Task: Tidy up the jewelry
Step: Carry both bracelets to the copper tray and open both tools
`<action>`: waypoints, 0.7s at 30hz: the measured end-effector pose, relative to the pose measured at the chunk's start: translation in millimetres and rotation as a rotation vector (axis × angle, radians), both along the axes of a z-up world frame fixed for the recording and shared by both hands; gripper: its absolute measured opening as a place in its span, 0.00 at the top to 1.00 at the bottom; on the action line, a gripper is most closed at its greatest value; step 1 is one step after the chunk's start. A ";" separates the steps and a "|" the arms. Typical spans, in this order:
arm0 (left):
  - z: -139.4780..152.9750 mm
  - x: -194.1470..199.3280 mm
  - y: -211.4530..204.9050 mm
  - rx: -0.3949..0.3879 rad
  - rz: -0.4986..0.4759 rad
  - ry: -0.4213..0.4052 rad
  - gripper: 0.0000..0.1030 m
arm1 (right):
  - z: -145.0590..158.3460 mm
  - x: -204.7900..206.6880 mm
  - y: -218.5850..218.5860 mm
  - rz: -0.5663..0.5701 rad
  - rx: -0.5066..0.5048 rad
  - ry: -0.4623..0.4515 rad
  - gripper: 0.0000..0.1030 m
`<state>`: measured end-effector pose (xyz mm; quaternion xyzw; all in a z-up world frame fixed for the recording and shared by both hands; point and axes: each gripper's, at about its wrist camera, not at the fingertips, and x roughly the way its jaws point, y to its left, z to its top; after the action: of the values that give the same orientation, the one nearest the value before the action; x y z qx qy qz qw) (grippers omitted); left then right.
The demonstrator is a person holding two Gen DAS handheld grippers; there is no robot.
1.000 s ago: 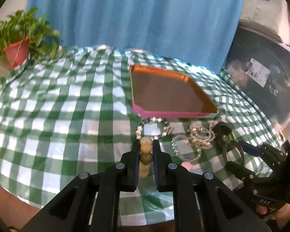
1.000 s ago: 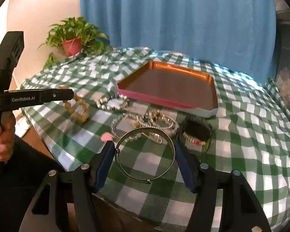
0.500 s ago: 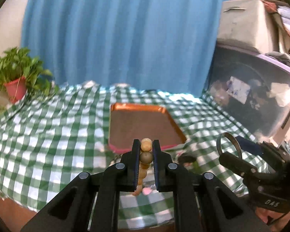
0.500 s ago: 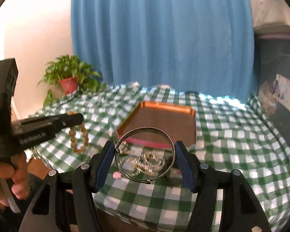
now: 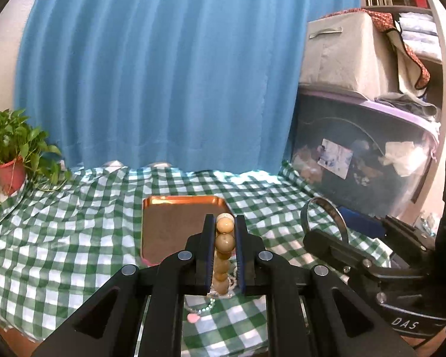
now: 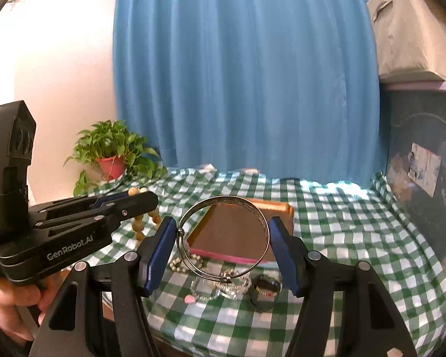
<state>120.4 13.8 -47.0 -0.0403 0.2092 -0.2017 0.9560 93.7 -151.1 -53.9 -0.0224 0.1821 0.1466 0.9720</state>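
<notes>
Half the bead bracelet (image 5: 224, 239) hides behind closed fingers (image 5: 208, 247).

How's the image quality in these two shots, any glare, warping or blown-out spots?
Left wrist view: fisheye bends the blue curtain and darkens the corners; bright light hits the checked tablecloth by the curtain hem; the wooden bead bracelet is sharp. Right wrist view: the wall at left is blown out, the silver bangle catches highlights, and the tray stays dim.
</notes>
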 end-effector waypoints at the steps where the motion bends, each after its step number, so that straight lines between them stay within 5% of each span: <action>1: 1.4 2.5 -1.8 0.002 -0.003 0.003 0.87 | 2.8 -0.2 -0.6 -0.003 0.005 -0.013 0.42; 14: -12.4 52.6 -36.3 0.021 -0.020 0.050 0.87 | 4.1 28.7 -30.8 -0.037 0.011 -0.059 0.42; 21: -18.5 91.0 -36.7 -0.031 -0.021 0.077 0.87 | 6.5 59.8 -44.1 -0.042 0.045 -0.061 0.42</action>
<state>211.4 -22.9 -65.6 -0.0605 0.2433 -0.2131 0.9443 153.5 -195.2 -47.3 -0.0010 0.1493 0.1296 0.9803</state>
